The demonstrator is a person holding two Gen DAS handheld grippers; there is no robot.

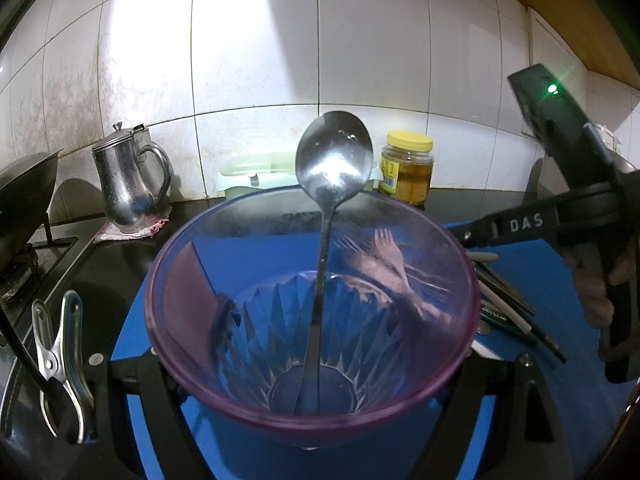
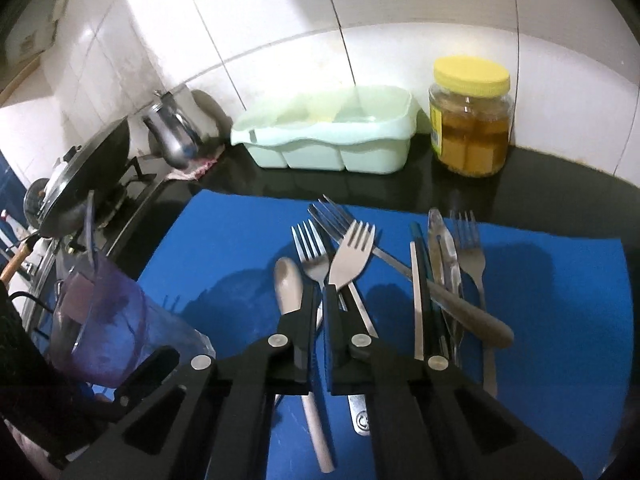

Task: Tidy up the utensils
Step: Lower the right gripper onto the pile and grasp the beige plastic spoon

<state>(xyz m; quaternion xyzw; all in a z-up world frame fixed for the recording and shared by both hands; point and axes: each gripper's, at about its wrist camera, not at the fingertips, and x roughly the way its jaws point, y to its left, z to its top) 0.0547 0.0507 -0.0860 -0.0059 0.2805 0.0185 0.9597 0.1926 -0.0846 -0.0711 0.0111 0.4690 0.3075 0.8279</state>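
Note:
My left gripper (image 1: pixel 320 420) is shut on a see-through purple cup (image 1: pixel 192 300), one finger on each side of it. A steel spoon (image 1: pixel 334 156) stands in the cup, bowl up. On the blue mat (image 2: pixel 224 240) lie several forks, a beige spoon (image 2: pixel 288 280), a knife (image 2: pixel 444 256) and thin sticks. My right gripper (image 2: pixel 320 294) points down at this pile, jaws close together. A steel fork (image 2: pixel 352 252) has its neck between the fingertips, and its head looks raised above the others. The right gripper (image 1: pixel 472 234) shows at the cup's right.
A pale green divided tray (image 2: pixel 332 148) and a yellow-lidded jar (image 2: pixel 468 120) stand at the tiled back wall. A steel jug (image 1: pixel 128 184) sits on a cloth to the left, beside a stove with a dark wok (image 1: pixel 24 200). A metal clip (image 1: pixel 60 364) hangs at my left finger.

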